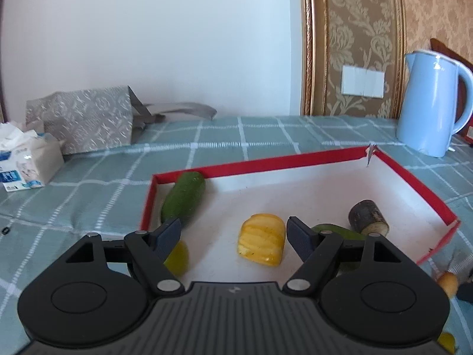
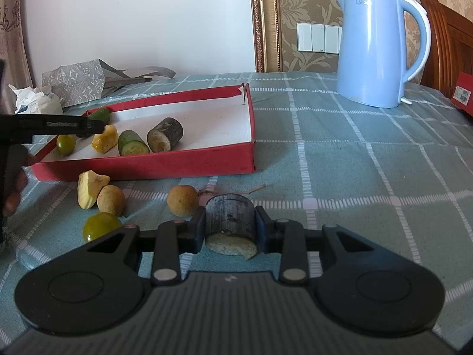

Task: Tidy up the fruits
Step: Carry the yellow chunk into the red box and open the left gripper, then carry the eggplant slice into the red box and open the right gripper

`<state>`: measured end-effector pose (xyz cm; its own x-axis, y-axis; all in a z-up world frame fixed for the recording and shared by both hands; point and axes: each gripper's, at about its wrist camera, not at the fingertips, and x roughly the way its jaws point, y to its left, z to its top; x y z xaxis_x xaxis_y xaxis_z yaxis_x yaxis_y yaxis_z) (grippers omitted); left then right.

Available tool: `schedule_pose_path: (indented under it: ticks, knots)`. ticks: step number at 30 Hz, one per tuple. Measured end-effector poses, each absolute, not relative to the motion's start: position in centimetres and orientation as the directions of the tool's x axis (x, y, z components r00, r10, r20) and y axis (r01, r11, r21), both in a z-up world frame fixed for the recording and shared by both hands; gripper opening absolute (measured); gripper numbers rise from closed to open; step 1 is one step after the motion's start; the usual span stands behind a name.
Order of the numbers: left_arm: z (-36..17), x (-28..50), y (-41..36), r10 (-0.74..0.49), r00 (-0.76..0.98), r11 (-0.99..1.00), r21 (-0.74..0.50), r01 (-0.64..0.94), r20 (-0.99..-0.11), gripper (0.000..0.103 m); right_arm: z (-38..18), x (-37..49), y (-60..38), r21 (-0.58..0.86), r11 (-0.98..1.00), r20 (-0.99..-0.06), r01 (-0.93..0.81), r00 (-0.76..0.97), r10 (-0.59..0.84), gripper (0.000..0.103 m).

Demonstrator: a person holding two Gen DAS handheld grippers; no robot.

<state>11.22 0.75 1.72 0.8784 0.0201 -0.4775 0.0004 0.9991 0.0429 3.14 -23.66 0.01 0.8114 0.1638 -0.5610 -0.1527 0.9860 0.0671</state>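
Checked cloth covers the tabletop (image 2: 340, 159). Left tongs (image 1: 233, 235) stand open over the red tray (image 2: 177, 162), the yellow fruit piece (image 1: 261, 239) lying loose between them. Right tongs (image 2: 230, 233) grip a dark sugarcane stub (image 2: 230, 216); it likely goes to the tray next.

A blue kettle (image 2: 381, 50) is set far right on the checked cloth (image 2: 354, 153); a patterned bag (image 1: 85, 118) and tissues (image 1: 26, 159) are seen far left.

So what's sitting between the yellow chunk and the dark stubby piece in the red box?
A cut cucumber piece, lying between the yellow chunk and the dark stubby piece inside the red box. The right wrist view shows it best.
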Motion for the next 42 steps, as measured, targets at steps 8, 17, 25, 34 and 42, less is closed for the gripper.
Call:
schedule_pose_path:
  ticks: [8, 17, 25, 34, 42]
  knots:
    - [1.3, 6.4, 1.8, -0.035, 0.884, 0.999, -0.012, 0.033, -0.467, 0.083, 0.0, 3.2, -23.7, 0.064, 0.986, -0.561, -0.153, 0.811, 0.162, 0.033]
    - [0.6, 3.1, 1.9, -0.063, 0.881, 0.998, -0.013, 0.065, -0.469, 0.088, -0.1, 3.1, -23.5, 0.053, 0.987, -0.563, -0.153, 0.812, 0.156, 0.033]
    - [-0.2, 2.7, 1.8, -0.094, 0.854, 0.994, -0.006, 0.106, -0.512, 0.088, 0.2, 2.6, -23.5, 0.021, 0.991, -0.533, -0.134, 0.837, 0.125, 0.032]
    - [-1.0, 3.3, 1.4, -0.123, 0.812, 0.991, -0.02, 0.136, -0.571, 0.088, 3.1, 3.6, -22.8, -0.063, 0.986, -0.464, -0.152, 0.879, 0.106, 0.032]
    - [-1.4, 3.5, 1.0, -0.125, 0.795, 0.989, -0.01, 0.149, -0.594, 0.092, 5.0, 9.0, -20.9, -0.105, 0.977, -0.446, -0.185, 0.887, 0.12, 0.032]
